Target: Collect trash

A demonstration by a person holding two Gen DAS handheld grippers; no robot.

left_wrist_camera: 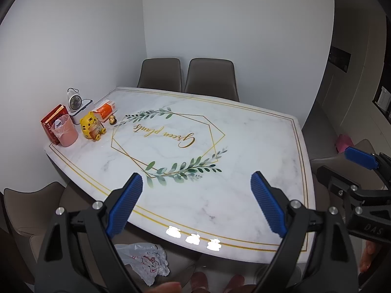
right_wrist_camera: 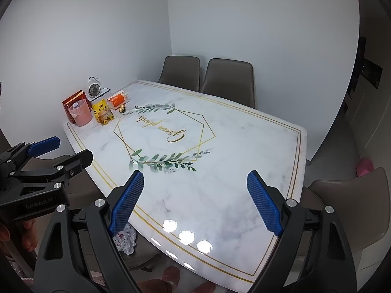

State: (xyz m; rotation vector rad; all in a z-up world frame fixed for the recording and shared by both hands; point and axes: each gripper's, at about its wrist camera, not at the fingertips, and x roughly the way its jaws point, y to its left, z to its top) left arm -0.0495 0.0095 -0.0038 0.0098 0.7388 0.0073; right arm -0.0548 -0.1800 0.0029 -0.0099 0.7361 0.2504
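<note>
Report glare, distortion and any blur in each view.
Left wrist: three ceiling-light glare spots on the table near its front edge; fisheye bends the walls and table edges; dark vignette at the corners; the bin stays sharp. Right wrist: the same glare, same bending, no motion blur.

Gold script reading "Green plants" sits upside down inside the hexagon on the marble table (left_wrist_camera: 244, 131), "DAS" is embossed on the right gripper (left_wrist_camera: 366, 171), and "GenRobot.AI" appears faintly on the left gripper (right_wrist_camera: 61, 153)
</note>
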